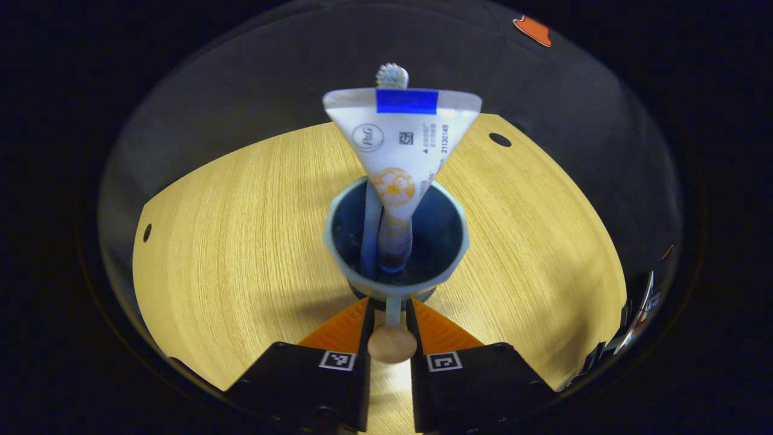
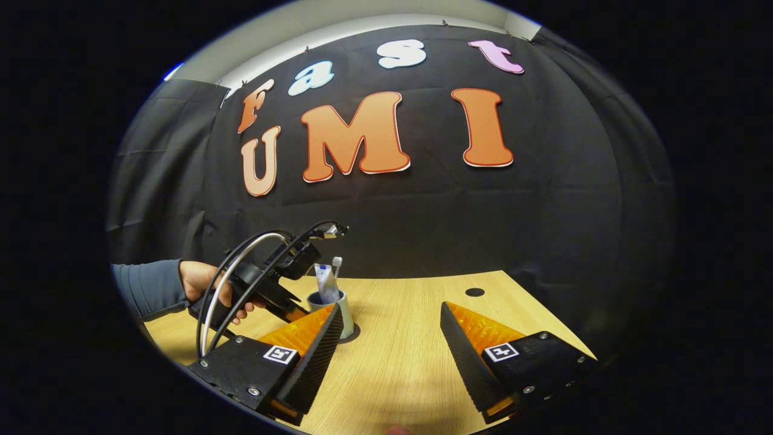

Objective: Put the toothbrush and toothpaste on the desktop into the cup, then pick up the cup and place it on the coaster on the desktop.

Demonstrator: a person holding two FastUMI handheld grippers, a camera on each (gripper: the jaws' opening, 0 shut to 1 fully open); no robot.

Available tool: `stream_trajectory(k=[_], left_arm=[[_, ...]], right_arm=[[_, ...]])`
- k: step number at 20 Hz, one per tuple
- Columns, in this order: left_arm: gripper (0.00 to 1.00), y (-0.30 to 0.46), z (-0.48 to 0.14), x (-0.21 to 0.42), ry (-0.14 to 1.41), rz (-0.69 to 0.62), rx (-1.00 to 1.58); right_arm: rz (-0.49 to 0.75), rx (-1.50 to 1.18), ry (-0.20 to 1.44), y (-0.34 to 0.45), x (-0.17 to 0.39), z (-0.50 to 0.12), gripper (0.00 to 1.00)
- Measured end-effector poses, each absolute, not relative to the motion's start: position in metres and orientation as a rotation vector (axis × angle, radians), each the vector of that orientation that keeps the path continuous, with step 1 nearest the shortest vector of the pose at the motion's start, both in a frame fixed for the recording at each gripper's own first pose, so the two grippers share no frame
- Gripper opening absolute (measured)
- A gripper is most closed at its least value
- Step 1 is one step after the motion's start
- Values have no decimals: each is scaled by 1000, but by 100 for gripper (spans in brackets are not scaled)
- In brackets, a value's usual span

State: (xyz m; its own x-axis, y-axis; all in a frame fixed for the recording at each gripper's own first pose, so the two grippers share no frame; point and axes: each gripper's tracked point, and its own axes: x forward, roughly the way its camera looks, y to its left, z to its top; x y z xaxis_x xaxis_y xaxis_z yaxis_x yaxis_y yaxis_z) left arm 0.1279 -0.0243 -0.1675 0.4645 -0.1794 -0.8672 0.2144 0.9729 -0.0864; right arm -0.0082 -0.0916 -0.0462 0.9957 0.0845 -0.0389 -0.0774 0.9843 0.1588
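Jaws of left gripper (image 1: 389, 314) clenched on cup (image 1: 395, 238) handle; right gripper (image 2: 392, 338) released, idle nr front edge of tabletop (image 1: 241, 241). Toothpaste (image 1: 401, 145) & toothbrush (image 1: 392, 75) already upright in cup. Carry step prob in hand. Next: lift level, set on coaster; dark disc under cup may be coaster, can't tell.

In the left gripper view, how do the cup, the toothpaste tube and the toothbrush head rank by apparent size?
1. White toothpaste tube and blue-grey cup: similar, unsure.
2. White bristled toothbrush head, smallest.
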Motion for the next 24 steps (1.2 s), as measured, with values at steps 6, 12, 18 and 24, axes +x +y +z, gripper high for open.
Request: stream_trajectory(k=[6, 12, 18, 24], left_arm=[[96, -2, -120, 126, 855, -253, 107], [98, 16, -73, 131, 555, -196, 117], [98, 69, 1, 102, 223, -74, 96], [98, 135, 36, 63, 62, 39, 59]], right_arm=[[46, 161, 39, -85, -4, -42, 97], [5, 159, -28, -65, 4, -21, 97], [52, 130, -143, -20, 9, 7, 97], [50, 74, -183, 10, 15, 13, 97]])
